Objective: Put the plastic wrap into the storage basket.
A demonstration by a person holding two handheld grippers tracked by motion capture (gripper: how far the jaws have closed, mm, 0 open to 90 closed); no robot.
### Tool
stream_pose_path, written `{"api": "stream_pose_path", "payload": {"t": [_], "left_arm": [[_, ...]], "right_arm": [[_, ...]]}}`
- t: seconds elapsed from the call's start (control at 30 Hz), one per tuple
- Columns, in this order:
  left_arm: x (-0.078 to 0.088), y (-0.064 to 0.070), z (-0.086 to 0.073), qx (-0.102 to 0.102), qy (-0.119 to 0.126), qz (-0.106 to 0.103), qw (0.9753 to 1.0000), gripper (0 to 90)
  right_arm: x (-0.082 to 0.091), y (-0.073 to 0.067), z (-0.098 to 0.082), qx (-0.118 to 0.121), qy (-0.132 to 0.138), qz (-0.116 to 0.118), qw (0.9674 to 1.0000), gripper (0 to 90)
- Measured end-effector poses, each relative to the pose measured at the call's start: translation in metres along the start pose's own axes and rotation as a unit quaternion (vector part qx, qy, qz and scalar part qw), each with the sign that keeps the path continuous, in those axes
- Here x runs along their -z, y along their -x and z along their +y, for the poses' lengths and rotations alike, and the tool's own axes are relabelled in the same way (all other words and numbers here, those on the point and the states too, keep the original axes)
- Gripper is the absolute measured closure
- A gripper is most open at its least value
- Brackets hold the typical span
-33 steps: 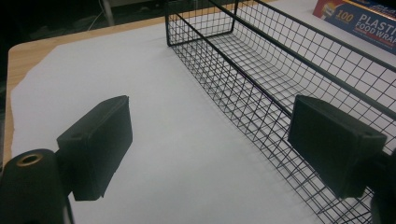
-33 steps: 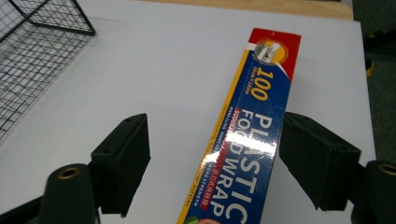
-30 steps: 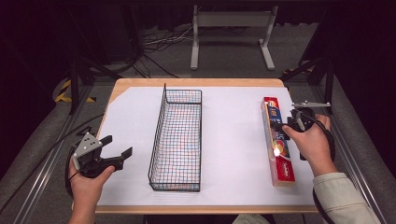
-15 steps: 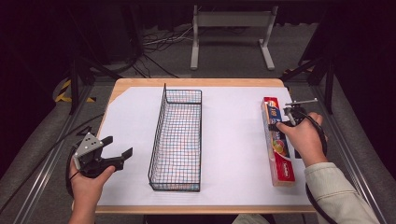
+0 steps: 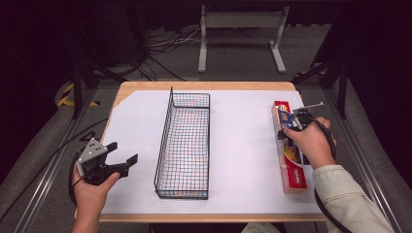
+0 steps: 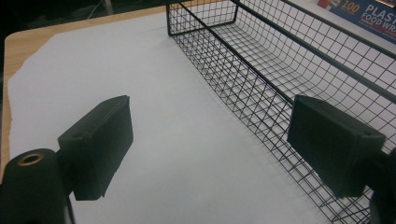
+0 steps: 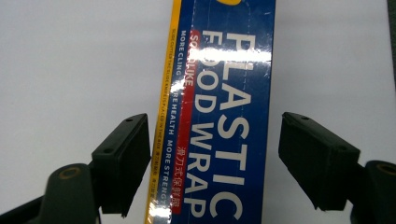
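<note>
So the right gripper (image 7: 212,163) has its 2 jaws spread on either side of the plastic food wrap box (image 7: 219,116). In the right gripper view the box runs up between them; one pad sits right against its yellow edge, looks like it's touching or about to, while the other pad stands off with white paper showing in the gap. The jaws have just been closing a bit with the box between them, but it's not a real pinch yet. From the high view, the right hand (image 5: 311,143) lies on top of the box (image 5: 291,170) about halfway along it, wrist bent, gripper pointing down at it, cream sleeve (image 5: 347,199) coming in from the near edge.

Taking the wire basket (image 5: 187,141) as the landmark: the box lies flat on the white paper (image 5: 243,145) well to the right of it, roughly parallel to its long side, near the table's right edge.

The left gripper (image 5: 116,162) is on the other side of the basket, near its front left corner, held low in the left hand (image 5: 90,187) and aimed toward it. Its fingers (image 6: 98,144) are wide apart, holding nothing, with bare paper between them and the basket wall (image 6: 261,79) just beyond.
</note>
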State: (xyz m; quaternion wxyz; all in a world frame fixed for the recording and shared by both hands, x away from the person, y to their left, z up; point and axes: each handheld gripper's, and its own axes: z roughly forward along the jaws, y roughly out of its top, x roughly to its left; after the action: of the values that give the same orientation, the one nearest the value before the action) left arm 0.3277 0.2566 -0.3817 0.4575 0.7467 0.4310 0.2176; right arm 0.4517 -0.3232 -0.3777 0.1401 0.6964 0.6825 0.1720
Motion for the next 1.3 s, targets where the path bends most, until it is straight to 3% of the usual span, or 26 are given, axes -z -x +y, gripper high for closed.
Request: {"api": "stream_pose_path", "payload": {"t": [0.27,0.43,0.6,1.07,1.3], "left_arm": [[0.001,-0.001,-0.001,0.002,0.000,0.002,1.0000,14.4],[0.001,-0.002,-0.002,0.002,0.001,0.002,1.0000,14.2],[0.001,-0.002,-0.002,0.003,0.000,0.001,1.0000,14.2],[0.000,-0.002,-0.002,0.003,-0.004,-0.002,1.0000,14.0],[0.000,-0.002,-0.003,0.004,-0.006,-0.002,1.0000,14.0]], "right_arm": [[-0.012,-0.006,0.003,-0.012,-0.037,-0.015,0.9991,28.6],[-0.017,-0.009,0.004,-0.011,-0.044,-0.019,0.9988,30.0],[-0.022,-0.013,0.007,-0.008,-0.058,-0.037,0.9976,33.3],[-0.026,-0.015,0.017,-0.019,-0.104,-0.057,0.9928,38.9],[-0.026,-0.016,0.018,-0.026,-0.110,-0.062,0.9917,40.0]]}}
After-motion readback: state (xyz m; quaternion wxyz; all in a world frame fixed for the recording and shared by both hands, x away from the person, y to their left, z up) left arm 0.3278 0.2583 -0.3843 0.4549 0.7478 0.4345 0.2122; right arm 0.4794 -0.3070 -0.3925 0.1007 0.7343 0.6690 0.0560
